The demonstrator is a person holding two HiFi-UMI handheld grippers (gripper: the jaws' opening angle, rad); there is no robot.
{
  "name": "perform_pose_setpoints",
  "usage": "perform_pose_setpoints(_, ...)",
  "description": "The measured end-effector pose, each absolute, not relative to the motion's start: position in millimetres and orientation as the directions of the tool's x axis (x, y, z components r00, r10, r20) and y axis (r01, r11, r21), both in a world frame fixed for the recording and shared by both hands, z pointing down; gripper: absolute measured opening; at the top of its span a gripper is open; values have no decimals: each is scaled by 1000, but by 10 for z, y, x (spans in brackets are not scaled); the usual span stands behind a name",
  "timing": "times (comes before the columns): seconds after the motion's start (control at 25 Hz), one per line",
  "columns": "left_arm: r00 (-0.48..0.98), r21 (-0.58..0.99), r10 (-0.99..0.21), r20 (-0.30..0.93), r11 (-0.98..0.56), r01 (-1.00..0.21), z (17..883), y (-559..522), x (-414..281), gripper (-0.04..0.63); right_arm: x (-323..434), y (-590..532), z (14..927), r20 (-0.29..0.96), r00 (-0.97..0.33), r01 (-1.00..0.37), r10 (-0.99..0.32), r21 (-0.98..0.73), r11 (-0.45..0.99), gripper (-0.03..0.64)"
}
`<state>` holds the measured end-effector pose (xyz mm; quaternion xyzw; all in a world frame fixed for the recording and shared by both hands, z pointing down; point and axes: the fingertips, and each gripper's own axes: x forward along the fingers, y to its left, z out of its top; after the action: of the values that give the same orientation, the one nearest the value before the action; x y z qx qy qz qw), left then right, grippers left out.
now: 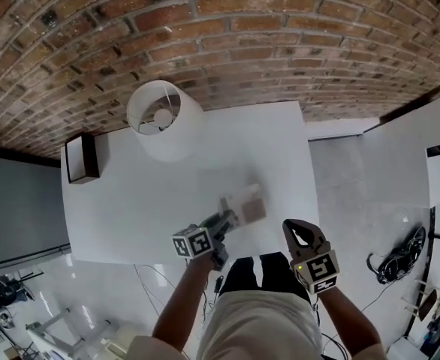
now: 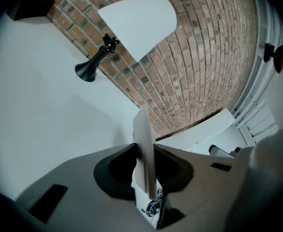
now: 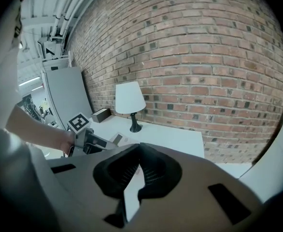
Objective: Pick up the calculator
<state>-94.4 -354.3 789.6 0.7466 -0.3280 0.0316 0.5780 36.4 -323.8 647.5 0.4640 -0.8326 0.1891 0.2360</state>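
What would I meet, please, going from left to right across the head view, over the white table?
dark box → lamp → calculator → right gripper

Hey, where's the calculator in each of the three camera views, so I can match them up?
Head view: the calculator is low centre, above the white table, in the left gripper.
Left gripper view: the calculator is edge-on at lower centre, clamped between the jaws.
Right gripper view: the calculator is small, left of centre.
Shared landmark: the white lamp.
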Motion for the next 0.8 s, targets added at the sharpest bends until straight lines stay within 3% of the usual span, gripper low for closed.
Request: perform_pose_setpoints(0.8,679,873,-669,303,-90,-478,6468,-2580,-751,97,803,-2453,5625,449,-592,-779,-669,-106,618,11)
